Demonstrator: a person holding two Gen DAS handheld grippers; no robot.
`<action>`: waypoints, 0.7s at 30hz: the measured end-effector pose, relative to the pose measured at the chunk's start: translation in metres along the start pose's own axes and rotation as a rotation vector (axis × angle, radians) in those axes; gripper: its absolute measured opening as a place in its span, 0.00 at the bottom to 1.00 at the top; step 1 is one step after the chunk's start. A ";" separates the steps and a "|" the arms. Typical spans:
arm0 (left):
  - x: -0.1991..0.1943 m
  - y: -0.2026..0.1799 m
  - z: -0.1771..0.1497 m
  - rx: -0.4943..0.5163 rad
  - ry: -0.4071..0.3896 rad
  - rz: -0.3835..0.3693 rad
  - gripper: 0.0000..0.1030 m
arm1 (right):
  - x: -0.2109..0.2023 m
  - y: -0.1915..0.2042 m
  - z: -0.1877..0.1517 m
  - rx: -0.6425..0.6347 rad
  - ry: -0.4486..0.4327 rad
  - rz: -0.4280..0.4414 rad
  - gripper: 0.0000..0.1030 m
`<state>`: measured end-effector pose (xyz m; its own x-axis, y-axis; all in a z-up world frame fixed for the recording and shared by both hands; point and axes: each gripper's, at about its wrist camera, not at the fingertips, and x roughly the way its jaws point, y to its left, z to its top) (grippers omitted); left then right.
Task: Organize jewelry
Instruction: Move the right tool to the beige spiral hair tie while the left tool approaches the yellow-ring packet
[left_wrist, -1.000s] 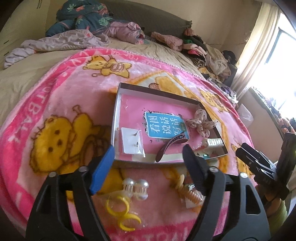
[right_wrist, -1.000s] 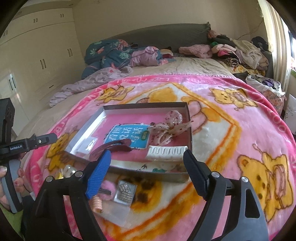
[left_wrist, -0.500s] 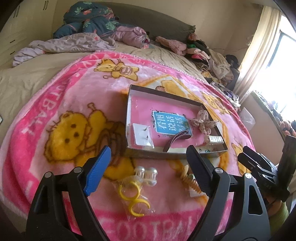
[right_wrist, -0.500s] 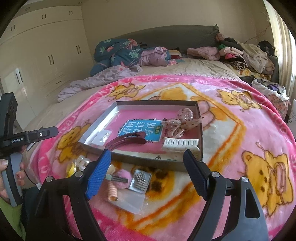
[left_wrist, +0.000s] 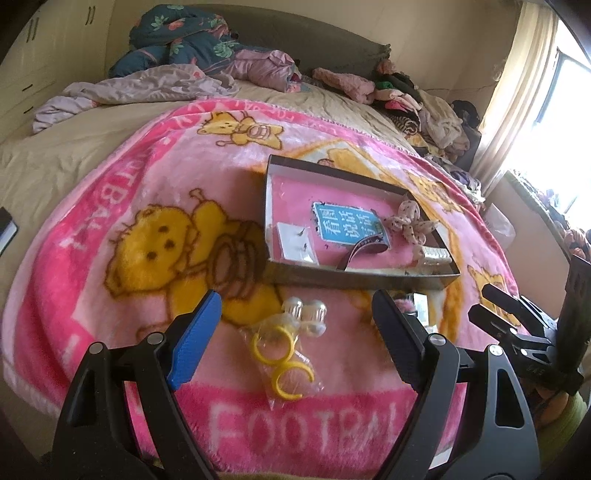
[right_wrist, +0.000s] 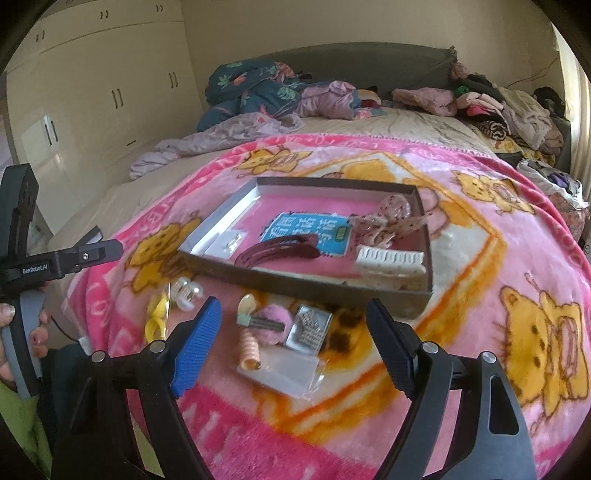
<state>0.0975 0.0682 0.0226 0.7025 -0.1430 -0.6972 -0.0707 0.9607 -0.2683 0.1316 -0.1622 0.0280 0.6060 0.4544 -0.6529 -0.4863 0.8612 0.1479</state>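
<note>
Both the left gripper (left_wrist: 291, 332) and right gripper (right_wrist: 293, 336) hover spread wide and empty above the blanket (left_wrist: 110, 206). The box (left_wrist: 354, 277) wall hides its near contents; the bagged trinkets (right_wrist: 284, 343) blur.

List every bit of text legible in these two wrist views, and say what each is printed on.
"FOOTBA": white letters along the near border of the pink blanket; the word runs on behind the gripper.
"GenRobot.AI": on the black body of the left gripper, seen from the right wrist.
Large white Chinese characters: on the blue card inside the box; too distorted to transcribe surely.
More pink-border lettering at the blanket's left and far edges: too warped to read.
</note>
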 end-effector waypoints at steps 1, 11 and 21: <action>0.000 0.001 -0.001 -0.001 0.001 0.001 0.74 | 0.001 0.002 -0.001 -0.004 0.005 0.004 0.77; 0.002 0.012 -0.019 -0.006 0.034 0.028 0.74 | 0.010 0.019 -0.019 -0.050 0.063 0.044 0.65; 0.016 0.012 -0.043 0.008 0.099 0.038 0.74 | 0.025 0.033 -0.034 -0.095 0.124 0.081 0.43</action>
<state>0.0777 0.0670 -0.0198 0.6258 -0.1286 -0.7694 -0.0901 0.9678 -0.2350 0.1094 -0.1298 -0.0091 0.4830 0.4848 -0.7292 -0.5916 0.7946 0.1365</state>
